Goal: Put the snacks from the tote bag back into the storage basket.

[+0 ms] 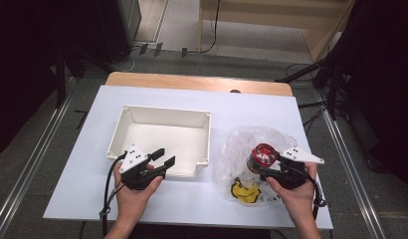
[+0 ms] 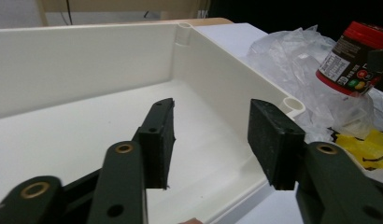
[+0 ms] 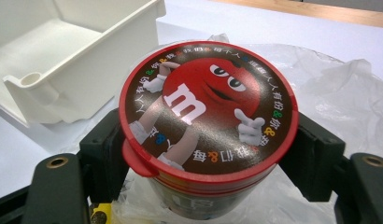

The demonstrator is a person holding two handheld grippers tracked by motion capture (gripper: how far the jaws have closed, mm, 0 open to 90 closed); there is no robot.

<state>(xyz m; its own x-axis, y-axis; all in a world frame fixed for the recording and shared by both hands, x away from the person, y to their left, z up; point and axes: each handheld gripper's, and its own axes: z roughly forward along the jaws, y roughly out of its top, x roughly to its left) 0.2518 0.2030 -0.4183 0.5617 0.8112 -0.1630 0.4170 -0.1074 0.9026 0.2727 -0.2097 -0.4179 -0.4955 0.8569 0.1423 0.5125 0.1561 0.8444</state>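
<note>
A round candy tub (image 1: pixel 263 155) with a red lid and brown label stands tilted over a clear plastic bag (image 1: pixel 240 141). My right gripper (image 1: pixel 262 167) is shut on it, one jaw on each side of its body. The right gripper view looks straight onto the tub's lid (image 3: pixel 208 107), which carries a red cartoon figure, held between the black pads (image 3: pixel 311 158) of the right gripper (image 3: pixel 208 156). My left gripper (image 1: pixel 162 157) hovers at the near rim of a white plastic bin (image 1: pixel 164 110). Its jaws stand open with nothing between them (image 2: pixel 210 135), pointing into the empty bin (image 2: pixel 87 60).
A yellow packet (image 1: pixel 244 191) lies on the crumpled bag (image 2: pixel 292 51) near the table's front edge, below the tub (image 2: pixel 353 56). The bin's corner (image 3: pixel 31 79) is left of the tub. A white board (image 1: pixel 67 189) covers the wooden table; floor rails run along both sides.
</note>
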